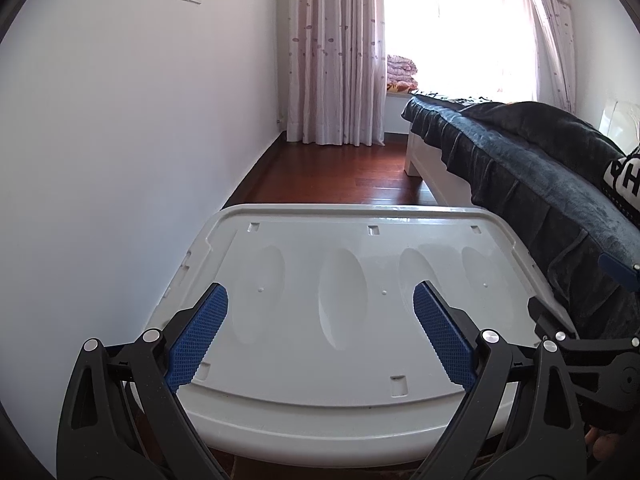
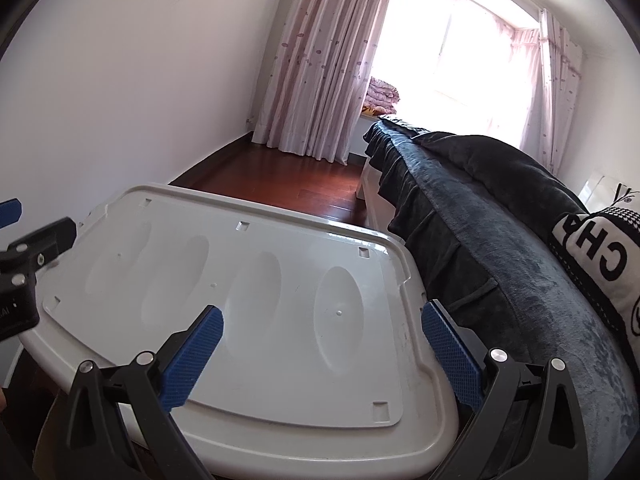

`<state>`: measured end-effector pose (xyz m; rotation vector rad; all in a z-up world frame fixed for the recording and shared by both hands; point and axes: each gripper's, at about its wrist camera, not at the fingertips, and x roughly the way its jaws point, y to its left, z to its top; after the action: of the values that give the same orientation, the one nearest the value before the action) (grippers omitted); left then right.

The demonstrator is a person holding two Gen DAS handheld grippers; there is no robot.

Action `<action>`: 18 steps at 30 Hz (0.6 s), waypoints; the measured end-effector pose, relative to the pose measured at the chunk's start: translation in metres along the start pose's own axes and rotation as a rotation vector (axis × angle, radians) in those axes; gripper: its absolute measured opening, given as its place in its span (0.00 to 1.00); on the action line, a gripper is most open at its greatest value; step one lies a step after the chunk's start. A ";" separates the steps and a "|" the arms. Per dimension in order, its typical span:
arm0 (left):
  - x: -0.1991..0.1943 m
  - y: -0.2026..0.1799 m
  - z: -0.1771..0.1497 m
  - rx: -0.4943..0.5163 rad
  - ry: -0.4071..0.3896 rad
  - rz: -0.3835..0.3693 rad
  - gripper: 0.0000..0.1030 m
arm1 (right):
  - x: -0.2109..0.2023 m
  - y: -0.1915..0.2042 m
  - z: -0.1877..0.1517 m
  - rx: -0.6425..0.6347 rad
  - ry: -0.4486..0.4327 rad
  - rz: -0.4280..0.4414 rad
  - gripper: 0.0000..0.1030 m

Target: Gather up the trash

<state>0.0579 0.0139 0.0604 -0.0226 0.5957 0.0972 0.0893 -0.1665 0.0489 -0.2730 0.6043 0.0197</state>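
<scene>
A white plastic lid (image 1: 360,320) with oval hollows lies flat beneath both grippers, and nothing rests on it. No trash shows in either view. My left gripper (image 1: 320,304) hovers over the lid's near half, open, with nothing between its blue pads (image 1: 198,340). My right gripper (image 2: 320,320) hangs over the same lid (image 2: 260,280) toward its right side, also open and holding nothing. The right gripper's black frame (image 1: 580,344) shows at the right edge of the left wrist view, and the left gripper's frame (image 2: 28,264) shows at the left edge of the right wrist view.
A bed with a dark blue-grey blanket (image 1: 540,184) runs along the right, close to the lid's edge. A black-and-white lettered pillow (image 2: 600,256) lies on it. A white wall (image 1: 120,140) stands at the left. Red-brown wood floor (image 1: 340,176) leads to pink curtains (image 1: 336,60) and a bright window.
</scene>
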 end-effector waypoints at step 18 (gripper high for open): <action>-0.005 0.002 0.001 0.010 -0.024 0.015 0.89 | 0.000 0.000 0.001 -0.003 -0.004 -0.005 0.95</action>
<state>0.0546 0.0151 0.0638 -0.0068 0.5729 0.1088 0.0898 -0.1661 0.0501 -0.2770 0.5992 0.0166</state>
